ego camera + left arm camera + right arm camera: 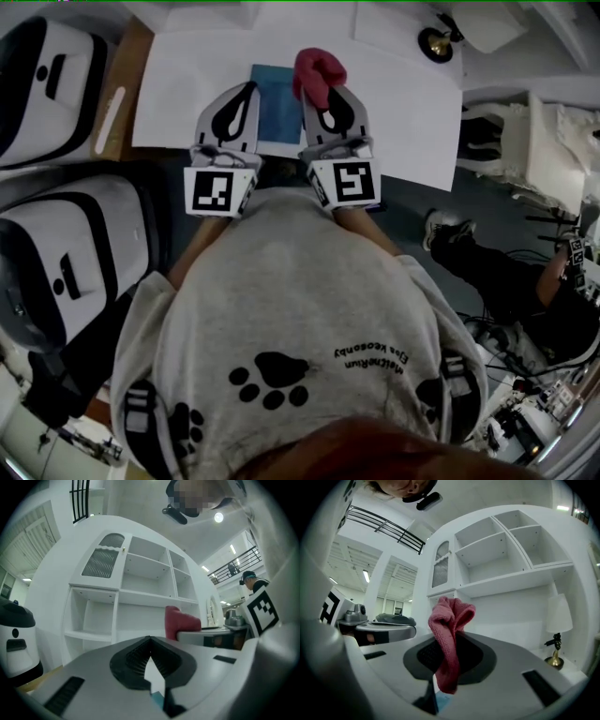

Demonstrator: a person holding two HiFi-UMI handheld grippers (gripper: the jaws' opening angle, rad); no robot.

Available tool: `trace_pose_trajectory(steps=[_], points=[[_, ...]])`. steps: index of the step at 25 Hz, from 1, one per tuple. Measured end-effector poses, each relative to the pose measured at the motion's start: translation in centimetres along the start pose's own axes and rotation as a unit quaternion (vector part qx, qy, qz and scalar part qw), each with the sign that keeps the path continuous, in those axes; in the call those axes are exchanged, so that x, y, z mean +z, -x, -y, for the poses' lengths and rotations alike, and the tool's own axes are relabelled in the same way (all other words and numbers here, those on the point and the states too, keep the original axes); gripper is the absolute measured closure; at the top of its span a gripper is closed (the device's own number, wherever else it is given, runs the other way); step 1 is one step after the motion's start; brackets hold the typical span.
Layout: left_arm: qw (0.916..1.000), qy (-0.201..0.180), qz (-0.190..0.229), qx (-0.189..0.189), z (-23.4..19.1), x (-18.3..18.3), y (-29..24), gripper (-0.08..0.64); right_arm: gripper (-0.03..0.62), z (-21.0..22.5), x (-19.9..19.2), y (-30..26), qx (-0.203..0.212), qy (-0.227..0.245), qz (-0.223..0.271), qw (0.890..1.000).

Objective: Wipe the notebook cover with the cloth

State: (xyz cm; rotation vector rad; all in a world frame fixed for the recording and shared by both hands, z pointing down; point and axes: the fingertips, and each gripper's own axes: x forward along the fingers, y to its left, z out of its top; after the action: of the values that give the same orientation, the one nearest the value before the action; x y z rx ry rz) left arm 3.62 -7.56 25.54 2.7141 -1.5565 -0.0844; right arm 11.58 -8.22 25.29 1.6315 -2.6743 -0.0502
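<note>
A blue notebook (278,108) lies flat on a white tabletop (403,112); both grippers hang over it side by side. My right gripper (323,92) is shut on a red cloth (317,73), which bunches up past its tips. In the right gripper view the cloth (449,639) droops between the jaws, and a blue sliver of notebook (443,699) shows below. My left gripper (246,89) is over the notebook's left edge; its jaws meet at the tip (150,641) with nothing held. The cloth (180,623) shows to its right in the left gripper view.
Two white-and-black cases (56,84) (75,253) stand at the left. A small brass lamp (435,42) sits at the table's far right. A white shelf unit (136,588) rises behind the table. A white chair (525,141) and another person (506,272) are at the right.
</note>
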Motion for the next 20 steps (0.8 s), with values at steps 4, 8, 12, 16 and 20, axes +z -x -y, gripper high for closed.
trace_pose_trajectory(steps=[4,8,12,16,20], points=[[1.0,-0.005,-0.001,0.006,-0.2,-0.5,-0.8,0.548,0.532,0.1,-0.6,-1.2,0.02,-0.001,-0.006,1.0],[0.9999,-0.001,-0.012,0.01,-0.5,-1.3,-1.0,0.548,0.532,-0.5,-1.0,-1.9,0.036,-0.006,-0.008,0.999],[0.9998,0.0,-0.017,0.004,-1.0,-1.6,-1.3,0.548,0.531,-0.8,-1.2,-2.6,0.038,-0.007,-0.015,0.999],[0.9998,-0.001,-0.016,-0.007,-1.6,-1.7,-2.0,0.548,0.532,-0.5,-1.3,-3.3,0.03,-0.006,-0.016,0.999],[0.9996,-0.005,-0.022,-0.017,-2.3,-1.6,-2.5,0.548,0.532,0.0,-1.8,-3.8,0.015,-0.009,-0.033,0.999]])
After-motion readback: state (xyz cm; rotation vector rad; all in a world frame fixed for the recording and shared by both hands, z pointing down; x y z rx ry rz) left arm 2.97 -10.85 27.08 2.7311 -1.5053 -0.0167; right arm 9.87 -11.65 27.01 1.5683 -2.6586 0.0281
